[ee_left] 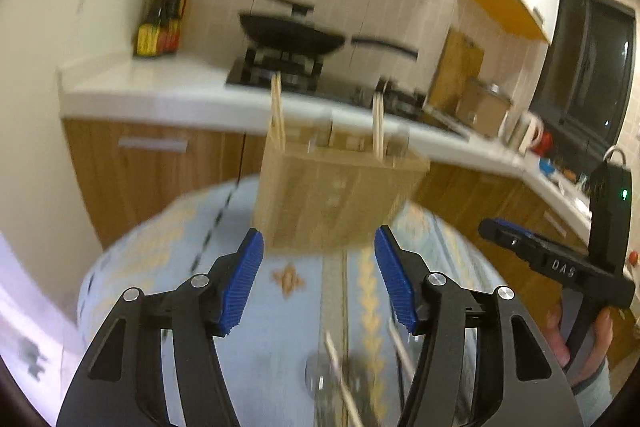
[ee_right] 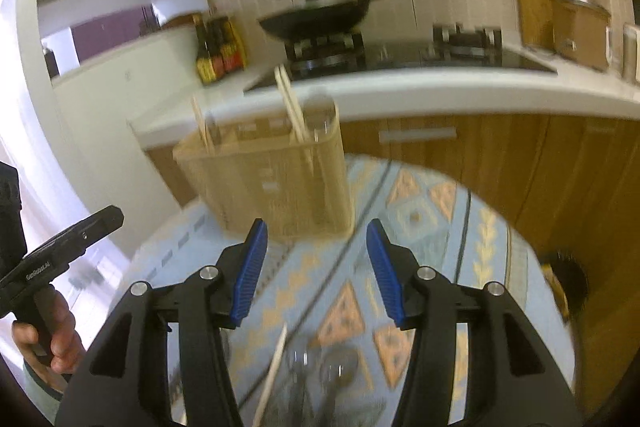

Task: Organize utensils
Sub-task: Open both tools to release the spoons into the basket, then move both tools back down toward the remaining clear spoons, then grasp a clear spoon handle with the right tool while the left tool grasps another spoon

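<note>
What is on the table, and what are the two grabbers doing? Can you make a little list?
table cover: blue patterned cloth
holder: wooden utensil box, standing on the cloth
in the holder: chopsticks sticking up
still on the cloth: loose chopstick and blurry spoons
left gripper: fingers open, holding nothing
right gripper: fingers open, holding nothing
behind: black pan on the stove

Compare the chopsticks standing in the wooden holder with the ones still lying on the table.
The chopsticks in the holder stand nearly upright, ends poking above the wooden holder; the loose chopsticks lie flat on the tablecloth. The sorted ones sit in two groups at opposite ends of the holder; the loose ones lie among blurred metal utensils near the left gripper. Both sets are pale, thin wooden sticks.
</note>
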The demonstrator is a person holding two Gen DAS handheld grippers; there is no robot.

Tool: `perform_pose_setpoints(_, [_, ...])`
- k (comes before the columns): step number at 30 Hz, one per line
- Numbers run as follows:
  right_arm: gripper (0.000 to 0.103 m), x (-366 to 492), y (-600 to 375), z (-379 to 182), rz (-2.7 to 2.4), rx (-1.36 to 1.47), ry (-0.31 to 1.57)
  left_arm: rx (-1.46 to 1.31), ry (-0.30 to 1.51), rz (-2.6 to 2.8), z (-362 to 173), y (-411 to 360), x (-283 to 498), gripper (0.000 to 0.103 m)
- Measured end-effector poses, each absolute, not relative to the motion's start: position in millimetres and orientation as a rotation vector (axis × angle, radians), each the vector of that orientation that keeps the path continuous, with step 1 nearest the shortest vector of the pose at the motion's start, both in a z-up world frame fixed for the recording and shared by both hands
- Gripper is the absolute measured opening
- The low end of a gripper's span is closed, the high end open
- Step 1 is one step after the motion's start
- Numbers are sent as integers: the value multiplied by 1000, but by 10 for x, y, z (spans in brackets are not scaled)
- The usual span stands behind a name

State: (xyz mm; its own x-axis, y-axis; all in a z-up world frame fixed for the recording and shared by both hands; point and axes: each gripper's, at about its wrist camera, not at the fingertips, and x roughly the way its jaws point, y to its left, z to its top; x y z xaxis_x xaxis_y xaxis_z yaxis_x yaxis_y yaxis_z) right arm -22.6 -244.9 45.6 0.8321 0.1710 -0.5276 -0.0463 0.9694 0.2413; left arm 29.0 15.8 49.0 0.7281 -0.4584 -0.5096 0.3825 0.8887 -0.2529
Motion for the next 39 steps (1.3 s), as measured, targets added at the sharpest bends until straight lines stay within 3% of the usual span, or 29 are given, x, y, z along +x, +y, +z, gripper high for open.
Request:
perform_pose_setpoints(9, [48,-478,-2393,-121,111,267,843,-76,880,-459,-209,193,0,54])
perform_pose_setpoints(12, [34,-562,-2347,-383,86,266,933,-80,955,-490,-416,163,-62,53])
perform_pose_setpoints(16, [28,-596,-2258,-583,96,253,1001,2,989,-499,-522,52,-146,52])
perform_pose_setpoints(20, [28,-585,-2155,-575,73,199,1016,41,1008,-473,-540,-6,-141,51])
perform_pose_setpoints(24, [28,-554,-2102,-569,52,161,1025,99,1017,-438,-539,-82,-129,41])
perform_pose_setpoints(34, [28,-552,-1953,-570,5,49,1039,294,1000,-407,-552,-401,-108,39])
perform_pose_setpoints(39, [13,-562,-1930,-565,31,35,1052,283,996,-402,-557,-394,-103,38])
